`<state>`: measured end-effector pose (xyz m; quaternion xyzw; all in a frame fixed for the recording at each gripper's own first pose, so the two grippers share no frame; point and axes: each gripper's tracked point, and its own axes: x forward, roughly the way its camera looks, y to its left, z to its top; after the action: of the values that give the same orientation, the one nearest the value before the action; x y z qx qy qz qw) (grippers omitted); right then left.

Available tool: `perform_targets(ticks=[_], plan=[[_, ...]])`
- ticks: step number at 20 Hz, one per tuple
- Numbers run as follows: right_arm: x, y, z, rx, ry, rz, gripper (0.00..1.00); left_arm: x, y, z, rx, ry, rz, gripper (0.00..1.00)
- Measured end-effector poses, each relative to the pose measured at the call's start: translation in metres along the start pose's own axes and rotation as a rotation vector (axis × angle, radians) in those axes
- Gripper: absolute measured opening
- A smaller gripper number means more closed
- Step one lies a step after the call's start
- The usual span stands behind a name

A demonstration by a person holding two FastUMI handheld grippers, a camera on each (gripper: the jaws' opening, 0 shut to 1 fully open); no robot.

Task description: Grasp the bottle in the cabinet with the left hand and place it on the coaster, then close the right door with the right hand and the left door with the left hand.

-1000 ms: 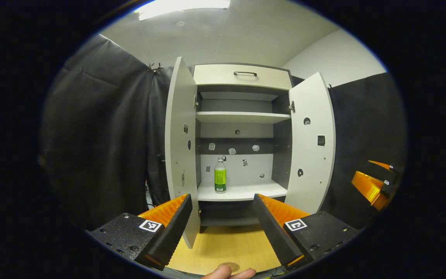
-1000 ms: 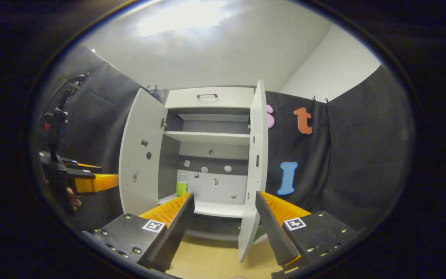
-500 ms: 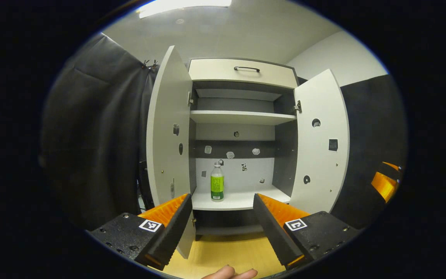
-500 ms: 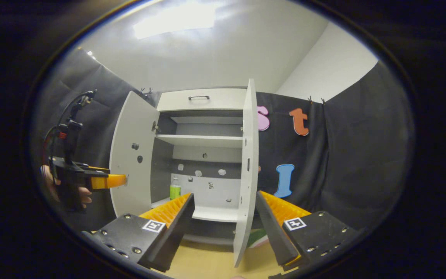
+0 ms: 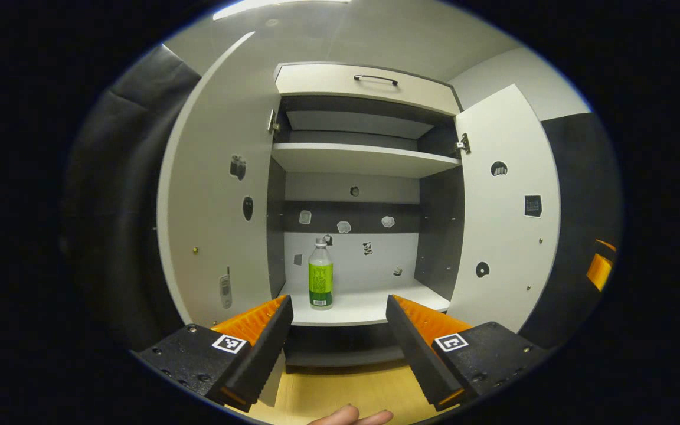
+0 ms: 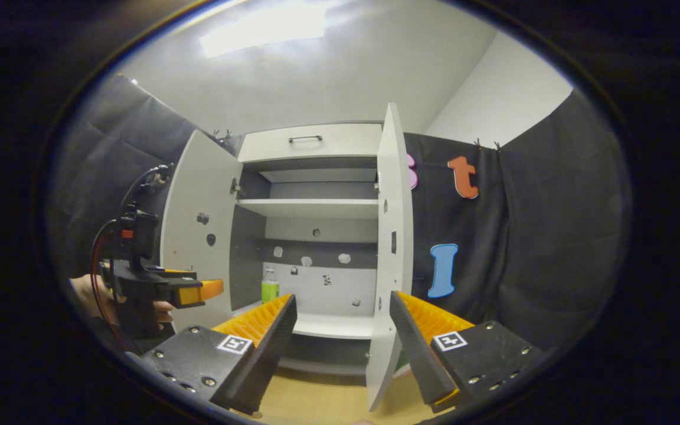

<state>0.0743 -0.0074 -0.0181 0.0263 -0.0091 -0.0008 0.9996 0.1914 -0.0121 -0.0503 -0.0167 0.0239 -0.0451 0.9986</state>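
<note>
A clear bottle (image 5: 320,273) with a green label and white cap stands upright at the left of the cabinet's lower shelf (image 5: 369,307). My left gripper (image 5: 337,302) is open in front of the cabinet, short of the shelf, with the bottle just left of the gap's centre and nothing between its fingers. Both doors stand open: left door (image 5: 222,177), right door (image 5: 505,224). In the right gripper view, my right gripper (image 6: 343,298) is open, with the right door (image 6: 392,248) edge-on ahead. The bottle (image 6: 269,288) and the left gripper (image 6: 198,291) lie to its left.
The cabinet has an upper shelf (image 5: 358,159) and a top drawer with a dark handle (image 5: 375,78). It stands on a light wooden tabletop (image 5: 340,389). A fingertip (image 5: 352,416) shows at the bottom edge. The right gripper's orange part (image 5: 598,270) sits at the far right.
My left gripper has moved forward towards the cabinet, so the bottle and left door look larger. In the right gripper view the left gripper has advanced to the right.
</note>
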Motion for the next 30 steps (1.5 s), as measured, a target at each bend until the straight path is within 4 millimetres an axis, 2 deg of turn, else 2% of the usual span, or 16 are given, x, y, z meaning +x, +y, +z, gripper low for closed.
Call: perform_targets(ticks=[2, 3, 5, 6, 7, 9, 12, 13, 18, 19, 21, 26, 27, 28, 30], plan=[[0.012, -0.001, -0.004, 0.002, 0.004, -0.016, 0.93, 0.029, 0.004, -0.006, 0.008, 0.008, -0.004, 1.0], [0.016, -0.001, -0.006, 0.003, 0.005, -0.02, 0.96, 0.045, 0.005, -0.006, 0.019, 0.001, -0.009, 1.0], [0.027, 0.0, -0.01, 0.004, 0.01, -0.021, 0.93, 0.076, 0.011, -0.006, 0.038, -0.023, -0.003, 1.0], [0.03, -0.001, -0.012, 0.0, 0.013, -0.024, 0.96, 0.091, 0.014, -0.007, 0.046, -0.025, 0.002, 1.0], [0.034, -0.002, -0.014, -0.006, 0.016, -0.034, 0.93, 0.105, 0.017, -0.01, 0.048, -0.021, 0.011, 1.0], [0.041, -0.006, -0.019, -0.009, 0.023, -0.051, 0.96, 0.133, 0.022, -0.013, 0.04, -0.018, 0.017, 1.0], [0.048, -0.008, -0.031, -0.005, 0.055, -0.076, 0.99, 0.169, 0.035, -0.017, 0.028, -0.022, 0.044, 1.0], [0.049, -0.008, -0.034, -0.008, 0.061, -0.082, 0.96, 0.179, 0.04, -0.018, 0.026, -0.026, 0.053, 1.0], [0.049, -0.003, -0.03, -0.002, 0.034, -0.097, 0.96, 0.231, 0.047, -0.024, -0.009, -0.039, 0.055, 1.0], [0.047, -0.001, -0.032, 0.006, 0.033, -0.096, 0.94, 0.24, 0.047, -0.029, -0.013, -0.035, 0.053, 1.0], [0.042, 0.0, -0.033, -0.003, 0.041, -0.103, 0.95, 0.259, 0.048, -0.04, -0.02, -0.024, 0.062, 1.0], [0.013, 0.0, -0.035, -0.076, 0.062, -0.102, 0.96, 0.297, 0.064, -0.073, -0.014, 0.025, 0.096, 0.99], [0.008, -0.001, -0.035, -0.076, 0.062, -0.106, 0.96, 0.296, 0.07, -0.075, -0.009, 0.021, 0.123, 0.89], [0.004, -0.003, -0.034, -0.068, 0.062, -0.111, 0.96, 0.298, 0.077, -0.07, -0.003, -0.003, 0.144, 0.8], [-0.005, -0.006, -0.033, -0.049, 0.064, -0.118, 0.94, 0.287, 0.069, -0.072, -0.014, 0.023, 0.129, 0.78]])
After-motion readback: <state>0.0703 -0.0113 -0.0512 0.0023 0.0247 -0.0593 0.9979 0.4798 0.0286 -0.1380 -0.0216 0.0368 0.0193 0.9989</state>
